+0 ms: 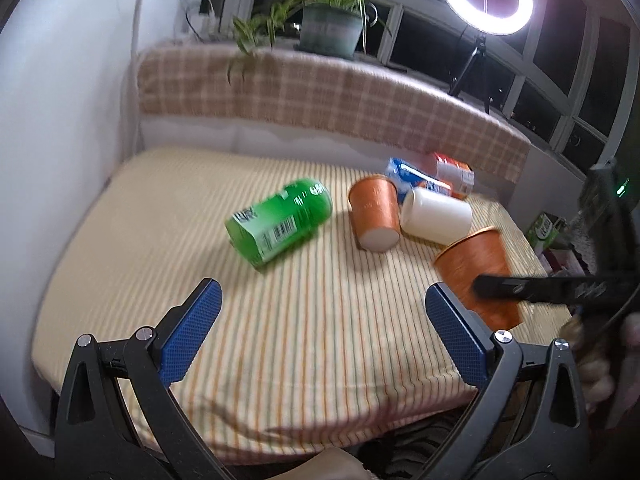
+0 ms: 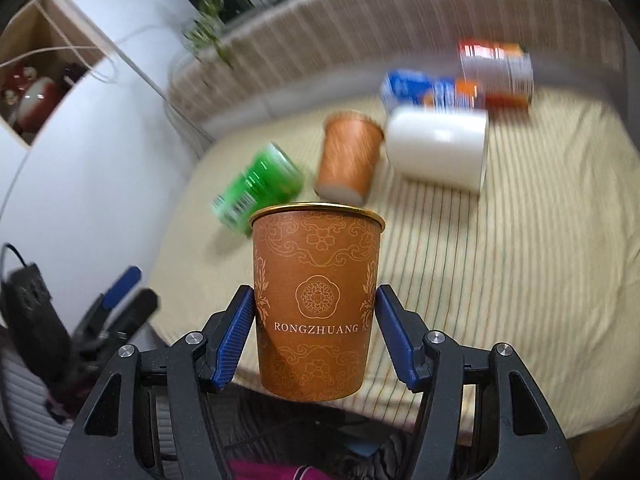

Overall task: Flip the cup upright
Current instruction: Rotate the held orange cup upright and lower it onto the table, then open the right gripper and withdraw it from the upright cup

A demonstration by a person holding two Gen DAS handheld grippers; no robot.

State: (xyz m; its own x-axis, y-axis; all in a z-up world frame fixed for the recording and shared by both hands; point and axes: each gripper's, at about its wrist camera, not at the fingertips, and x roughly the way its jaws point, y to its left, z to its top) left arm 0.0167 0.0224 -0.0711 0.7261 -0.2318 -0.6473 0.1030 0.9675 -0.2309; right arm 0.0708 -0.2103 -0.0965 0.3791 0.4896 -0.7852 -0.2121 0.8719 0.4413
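Observation:
My right gripper (image 2: 315, 330) is shut on an orange paper cup (image 2: 316, 300) marked RONGZHUANG, held upright with its gold rim up, above the near edge of the striped table (image 2: 500, 280). The same cup shows in the left wrist view (image 1: 478, 276) with a right finger (image 1: 532, 285) across it. A second orange cup (image 1: 374, 213) lies on its side mid-table; it also shows in the right wrist view (image 2: 348, 158). My left gripper (image 1: 320, 312) is open and empty over the table's near part.
A green can (image 1: 280, 222) lies on its side at the left. A white mug (image 1: 436, 216) lies on its side beside the lying cup. A blue packet (image 1: 412, 178) and an orange-white can (image 1: 454, 174) lie behind. A plaid-covered backrest (image 1: 320, 92) borders the far side.

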